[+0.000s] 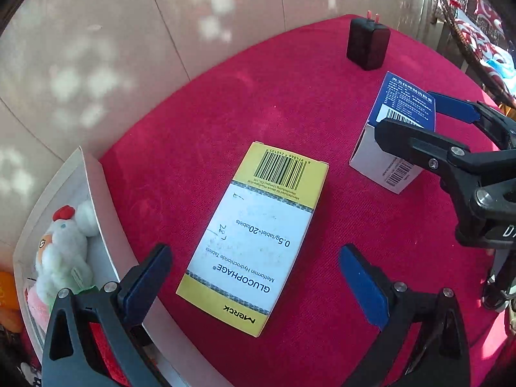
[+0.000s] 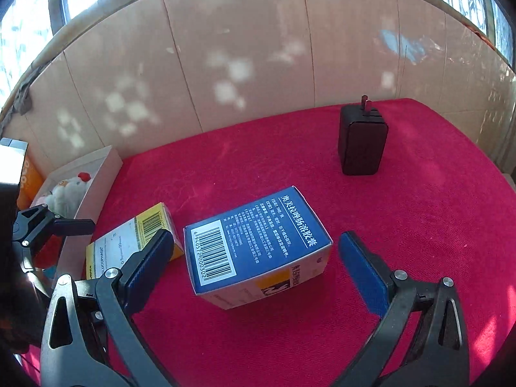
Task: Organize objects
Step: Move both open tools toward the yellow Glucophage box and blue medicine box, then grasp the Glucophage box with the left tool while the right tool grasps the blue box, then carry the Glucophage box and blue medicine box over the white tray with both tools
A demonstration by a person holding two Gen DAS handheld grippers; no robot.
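**Two medicine boxes between spread tools**

While the left tool (image 1: 254,274) hangs released over the yellow Glucophage box (image 1: 254,238), which lies flat on the red surface (image 1: 200,148), the right tool (image 2: 254,261) is spread wide around the blue box (image 2: 258,245), its pads apart from the box's sides. A black charger (image 2: 362,143) stands farther back. Left of the surface, a white tray (image 1: 106,225) holds a plush chicken (image 1: 64,245).

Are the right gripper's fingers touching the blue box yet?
Apart. The right wrist view shows red cloth between each finger and the blue box.
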